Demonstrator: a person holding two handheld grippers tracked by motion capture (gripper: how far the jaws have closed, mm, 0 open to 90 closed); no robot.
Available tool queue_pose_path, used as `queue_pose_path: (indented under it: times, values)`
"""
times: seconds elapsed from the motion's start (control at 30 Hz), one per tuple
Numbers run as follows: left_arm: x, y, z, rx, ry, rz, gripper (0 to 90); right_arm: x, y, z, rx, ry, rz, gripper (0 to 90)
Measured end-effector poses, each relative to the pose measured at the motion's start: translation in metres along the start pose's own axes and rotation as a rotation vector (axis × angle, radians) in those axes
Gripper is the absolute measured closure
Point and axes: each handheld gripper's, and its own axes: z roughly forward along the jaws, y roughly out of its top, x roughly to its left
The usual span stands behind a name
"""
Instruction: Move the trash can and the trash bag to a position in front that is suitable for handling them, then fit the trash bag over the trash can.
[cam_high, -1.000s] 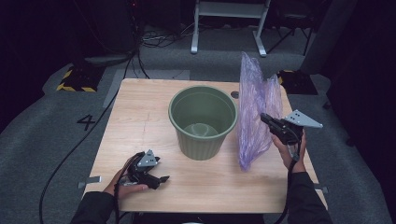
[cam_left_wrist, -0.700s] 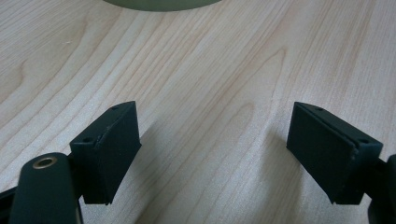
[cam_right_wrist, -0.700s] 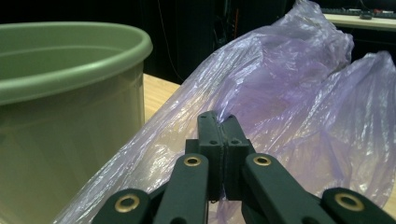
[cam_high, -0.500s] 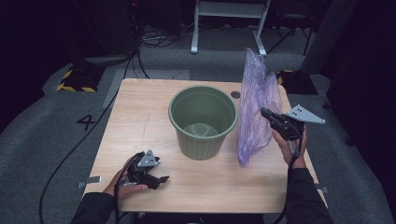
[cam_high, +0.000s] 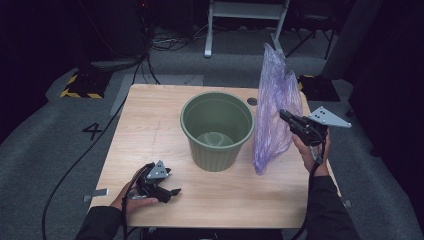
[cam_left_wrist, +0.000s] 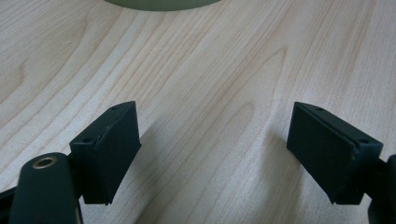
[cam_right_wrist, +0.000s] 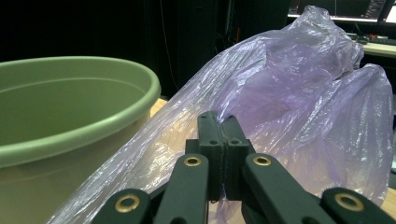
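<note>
A thin purple plastic bag (cam_high: 275, 115) hangs upright just right of a green plastic bucket (cam_high: 216, 129) that stands mid-table. My right gripper (cam_high: 286, 116) is shut on the bag, pinching its film at mid-height; the bag's lower end (cam_high: 260, 167) hangs near the tabletop. In the right gripper view the closed jaws clamp the purple bag (cam_right_wrist: 299, 102), with the bucket's rim (cam_right_wrist: 84, 116) close at the left. My left gripper (cam_high: 170, 192) rests on the table near the front left, open, with only bare wood between its pads (cam_left_wrist: 109, 149).
The wooden table (cam_high: 150, 130) has a small dark round hole (cam_high: 251, 101) behind the bucket. Cables and a yellow-black marked block (cam_high: 80, 85) lie on the grey floor to the left; a white stand (cam_high: 245, 15) is beyond the table.
My right gripper has lifted the bag a little, so it stands taller and more stretched beside the bucket. The left gripper has stayed still.
</note>
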Motion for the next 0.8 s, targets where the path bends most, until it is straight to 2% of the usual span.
queue_pose_path:
  times: [0.4,0.8]
  values:
    - [0.0,0.0,0.0,0.0,0.0,0.0,16.7,0.0,0.013,0.002,-0.021,0.004,-0.003,90.0]
    - [0.0,0.0,0.0,0.002,0.001,0.0,16.6,0.006,0.031,0.003,-0.061,0.038,-0.004,90.0]
